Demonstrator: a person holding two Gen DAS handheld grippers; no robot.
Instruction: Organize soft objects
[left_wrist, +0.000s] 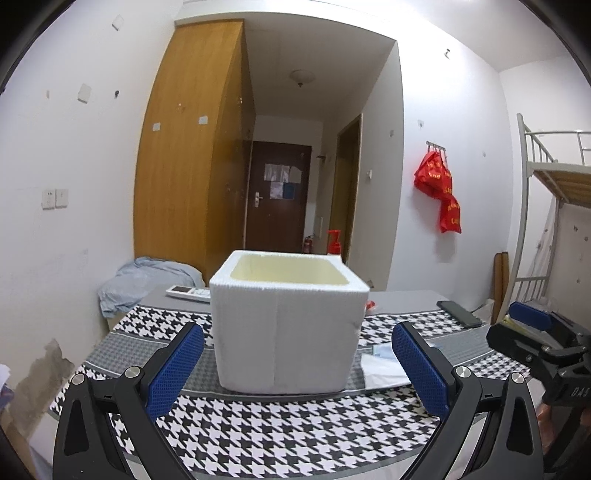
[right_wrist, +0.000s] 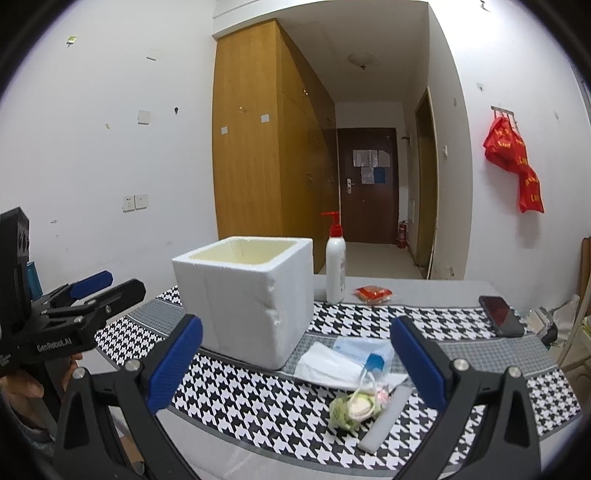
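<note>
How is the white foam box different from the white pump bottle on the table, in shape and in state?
The foam box is a wide, cube-like block, while the pump bottle is tall and slim. The foam box is open on top, showing a cream inside; the pump bottle is topped by a red pump. The foam box stands on the houndstooth cloth; the pump bottle stands behind it, by the cloth's far edge. Both are white and upright.
</note>
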